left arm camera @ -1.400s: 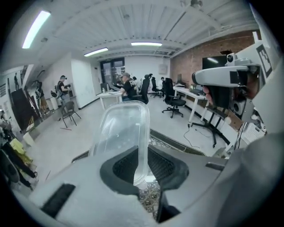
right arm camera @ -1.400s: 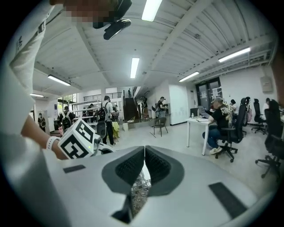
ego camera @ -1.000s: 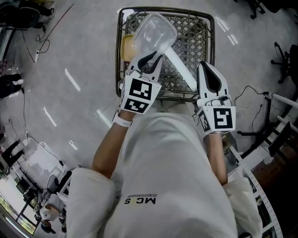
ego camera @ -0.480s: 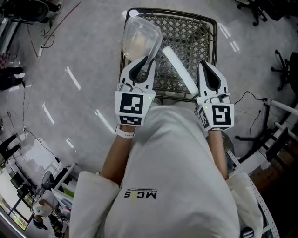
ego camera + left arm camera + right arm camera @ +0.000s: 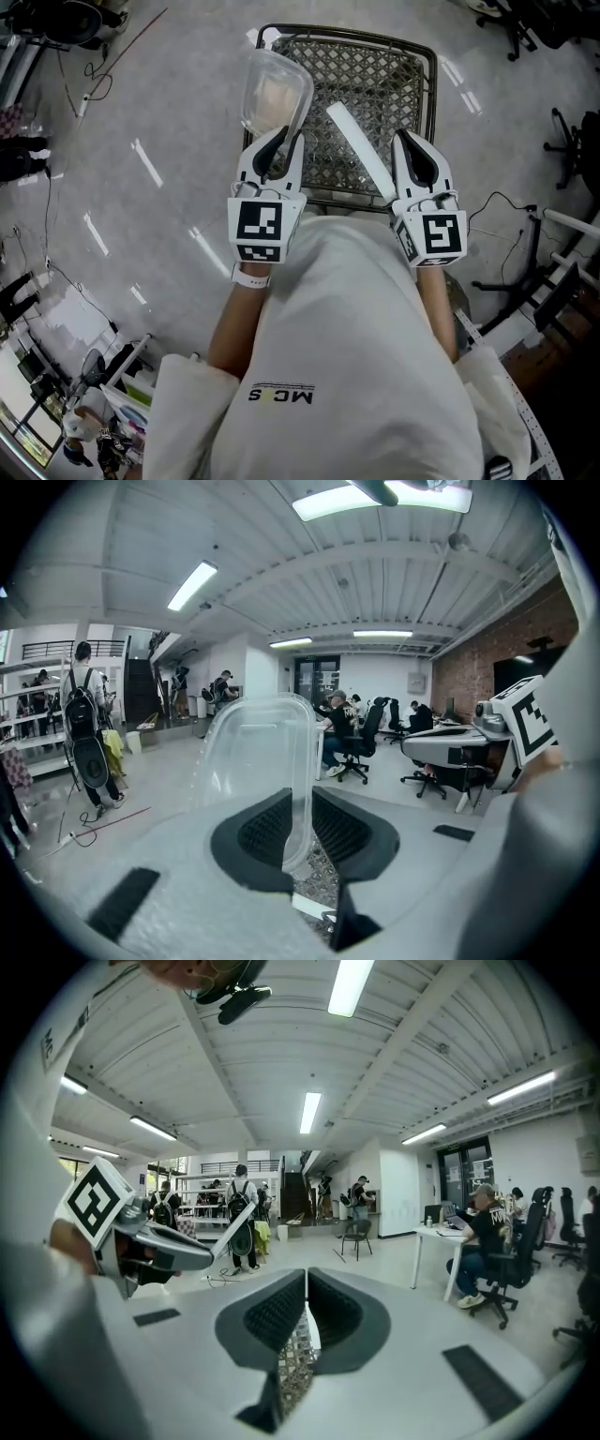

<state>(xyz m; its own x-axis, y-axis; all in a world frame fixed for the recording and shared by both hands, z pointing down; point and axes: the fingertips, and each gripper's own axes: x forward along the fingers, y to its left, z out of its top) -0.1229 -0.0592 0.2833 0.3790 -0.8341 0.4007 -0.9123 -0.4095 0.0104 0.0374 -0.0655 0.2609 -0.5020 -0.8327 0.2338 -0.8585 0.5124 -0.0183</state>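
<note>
Carrying step, likely: left gripper [image 5: 284, 142] is clamping a clear plastic tub [image 5: 275, 92] above the grey wire-mesh basket [image 5: 380, 56]; right gripper [image 5: 415, 150] is hovering closed, empty. Next needs steady pinch.

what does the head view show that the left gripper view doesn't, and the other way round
Head view only: the person's white shirt, and the mesh basket seen whole with a white strip across it. Left gripper view only: ceiling lights, a brick wall and people seated at desks. Both: the left tool shut on the rim of a clear container, with mesh below.
</note>
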